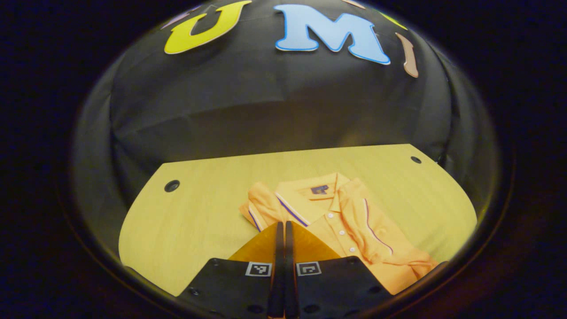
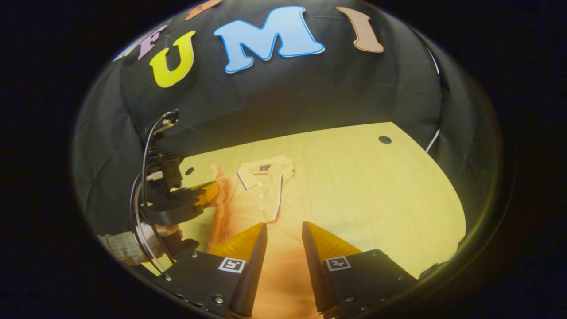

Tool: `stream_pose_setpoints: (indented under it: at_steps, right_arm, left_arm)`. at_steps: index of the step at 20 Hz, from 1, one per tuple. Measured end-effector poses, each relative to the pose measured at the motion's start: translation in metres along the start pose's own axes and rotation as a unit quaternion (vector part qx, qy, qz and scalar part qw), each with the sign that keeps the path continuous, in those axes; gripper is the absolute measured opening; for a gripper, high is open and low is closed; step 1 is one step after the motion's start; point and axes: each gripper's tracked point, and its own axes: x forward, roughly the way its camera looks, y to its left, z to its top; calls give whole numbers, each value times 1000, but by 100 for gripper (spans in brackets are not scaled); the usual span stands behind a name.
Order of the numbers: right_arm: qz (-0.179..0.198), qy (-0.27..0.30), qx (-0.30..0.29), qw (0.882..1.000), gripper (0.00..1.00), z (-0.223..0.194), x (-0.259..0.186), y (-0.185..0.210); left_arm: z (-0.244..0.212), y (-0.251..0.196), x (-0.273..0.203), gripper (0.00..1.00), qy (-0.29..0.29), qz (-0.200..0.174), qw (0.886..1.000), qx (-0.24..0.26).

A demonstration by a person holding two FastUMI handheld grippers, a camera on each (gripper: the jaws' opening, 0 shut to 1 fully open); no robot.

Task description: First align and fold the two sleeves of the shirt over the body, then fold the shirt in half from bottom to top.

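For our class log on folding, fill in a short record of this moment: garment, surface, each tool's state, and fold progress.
garment: orange polo shirt, collar toward the wall, buttons showing
surface: wooden table
left tool: fingers together, nothing seen between them
right tool: open, above the shirt's lower part
sleeves: one on the placket side lies folded over the body; the other looks bunched at the edge
bottom-to-top fold: not yet done
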Motion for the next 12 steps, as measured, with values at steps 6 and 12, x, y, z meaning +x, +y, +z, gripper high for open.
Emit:
stream_pose_setpoints:
  at_steps: [6,12]
  right_arm:
    - [-19,3,17,1000,48,-6,-7,-21]
    - [-34,7,32,999,51,-12,-11,-36]
  left_arm:
    - [-34,-35,26,6,51,-23,998,19]
    - [-70,-44,38,7,94,-27,995,32]
